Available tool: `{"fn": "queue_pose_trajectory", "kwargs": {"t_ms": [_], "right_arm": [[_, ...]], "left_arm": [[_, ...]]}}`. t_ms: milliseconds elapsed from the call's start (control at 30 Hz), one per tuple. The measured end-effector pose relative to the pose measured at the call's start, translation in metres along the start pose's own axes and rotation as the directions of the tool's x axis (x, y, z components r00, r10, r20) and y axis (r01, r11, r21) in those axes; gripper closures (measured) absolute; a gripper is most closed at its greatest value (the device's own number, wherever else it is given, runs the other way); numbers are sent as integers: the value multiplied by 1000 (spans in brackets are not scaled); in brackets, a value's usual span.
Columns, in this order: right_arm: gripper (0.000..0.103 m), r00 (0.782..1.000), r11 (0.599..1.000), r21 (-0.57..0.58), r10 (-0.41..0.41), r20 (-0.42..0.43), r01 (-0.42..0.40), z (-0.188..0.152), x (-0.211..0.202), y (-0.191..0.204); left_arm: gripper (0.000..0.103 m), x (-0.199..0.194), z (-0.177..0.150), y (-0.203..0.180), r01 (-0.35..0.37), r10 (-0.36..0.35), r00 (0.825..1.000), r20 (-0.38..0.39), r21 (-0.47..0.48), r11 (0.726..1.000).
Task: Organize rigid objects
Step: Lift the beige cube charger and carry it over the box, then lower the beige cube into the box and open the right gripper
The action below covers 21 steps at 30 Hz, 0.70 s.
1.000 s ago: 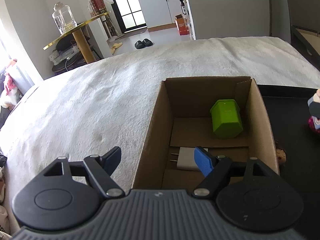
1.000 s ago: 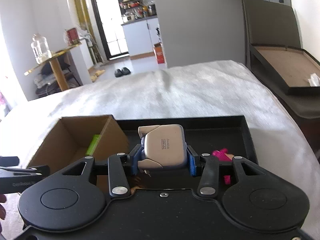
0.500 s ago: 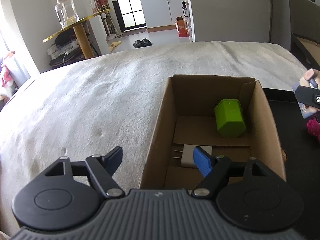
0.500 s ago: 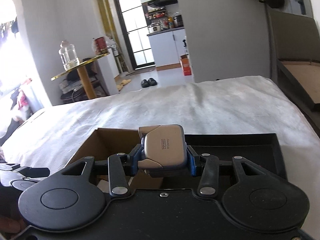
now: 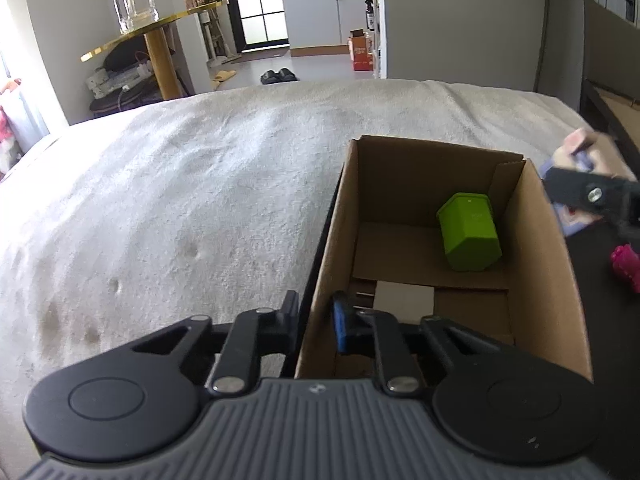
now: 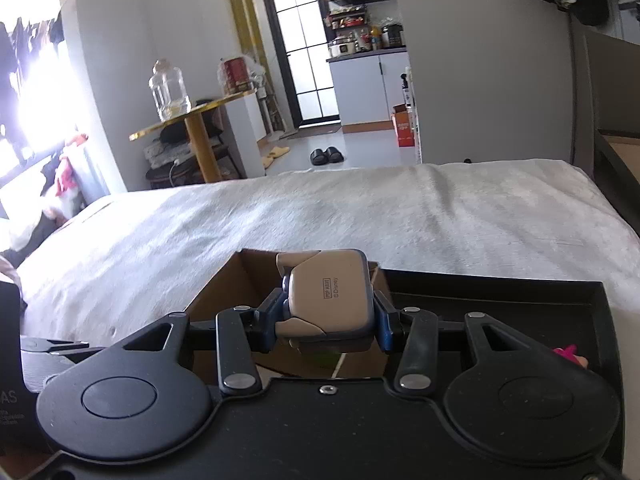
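Box: brown cardboard box (image 5: 536,264) holds a green hexagonal pot (image 5: 470,232) and a white charger (image 5: 404,300).
Left gripper (image 5: 316,320): jaws closing, straddling the box's left wall.
Right gripper (image 6: 326,324): jaws grasping a beige square toy figure (image 6: 330,296).
Surface: white blanketed bed (image 5: 180,208).

Cardboard box (image 5: 552,280) open on top; green block (image 5: 470,236) occupies its far right corner.

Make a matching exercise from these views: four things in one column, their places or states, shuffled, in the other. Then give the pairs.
Things:
1. green container
2. beige toy figure
3. cardboard box
4. pink toy

Places or states:
A. on the black tray, outside the box
B. side wall between the left gripper's closing fingers
C. lying at the far end inside the box
D. clamped in the right gripper

Pairs: 1-C, 2-D, 3-B, 4-A
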State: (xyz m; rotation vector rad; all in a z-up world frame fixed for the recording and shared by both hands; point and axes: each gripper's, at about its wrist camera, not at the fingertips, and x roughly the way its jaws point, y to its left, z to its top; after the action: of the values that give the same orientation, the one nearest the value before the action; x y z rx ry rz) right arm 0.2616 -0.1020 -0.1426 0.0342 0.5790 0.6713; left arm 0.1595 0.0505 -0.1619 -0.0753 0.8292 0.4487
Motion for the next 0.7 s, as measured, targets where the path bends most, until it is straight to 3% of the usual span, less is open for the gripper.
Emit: {"fn": "queue_pose_trajectory", "kwargs": {"t_ms": [700], "right_arm": [[58,979,990,-118,-99,-180,79,-20,38,46]], "left_arm": [[90,-3,-3,10,66,-66,998,13,-33,997]]}}
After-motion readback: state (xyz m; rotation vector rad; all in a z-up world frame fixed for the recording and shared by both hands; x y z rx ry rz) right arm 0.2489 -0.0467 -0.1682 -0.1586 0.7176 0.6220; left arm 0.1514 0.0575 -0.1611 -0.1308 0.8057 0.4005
